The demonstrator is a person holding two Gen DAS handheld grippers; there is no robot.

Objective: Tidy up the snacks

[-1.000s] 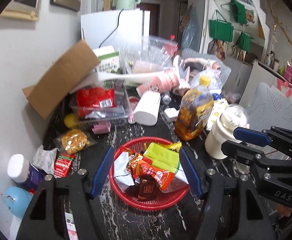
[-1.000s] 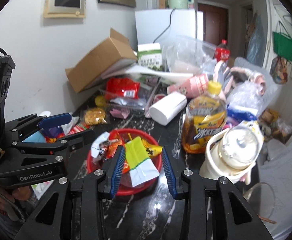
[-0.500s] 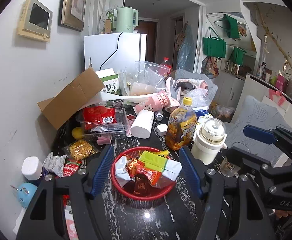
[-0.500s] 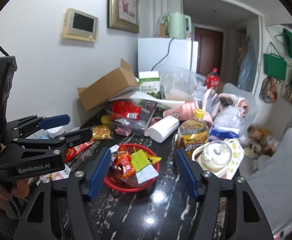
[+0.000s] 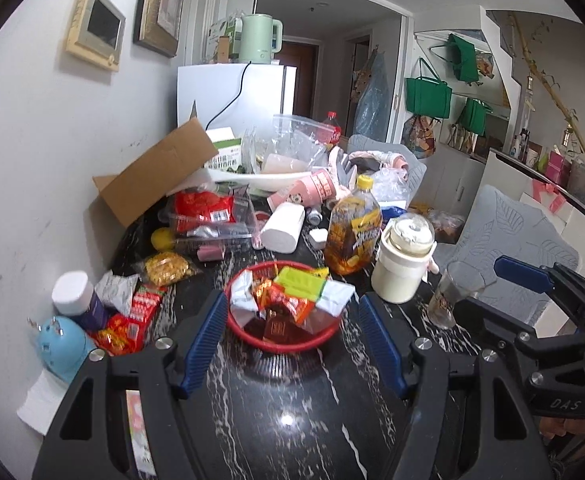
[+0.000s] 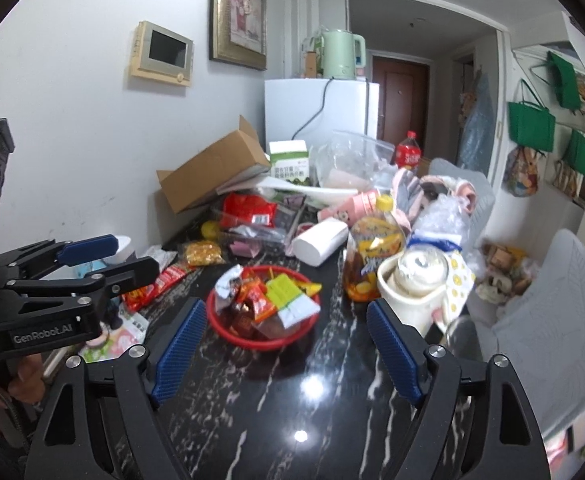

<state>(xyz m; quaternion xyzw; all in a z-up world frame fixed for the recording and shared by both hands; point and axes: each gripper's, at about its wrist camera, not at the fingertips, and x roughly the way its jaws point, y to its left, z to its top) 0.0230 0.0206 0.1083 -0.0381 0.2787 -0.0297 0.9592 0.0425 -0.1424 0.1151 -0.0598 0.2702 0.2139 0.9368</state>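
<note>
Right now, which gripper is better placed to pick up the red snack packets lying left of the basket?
Left gripper: open and empty, the red snack packets lie beside its left finger. The right gripper is farther over.

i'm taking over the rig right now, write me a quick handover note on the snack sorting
Left tool: open, nothing between its blue pads, pointing at the basket from short of it.
Right tool: open and empty; its jaws have just been opening.
Round red plastic basket on the black marble table already holds a pile of wrapped snacks.
Left to do: the clear bag of yellow snacks, the silver packet and the red packets lie loose on the table left of the basket.
</note>
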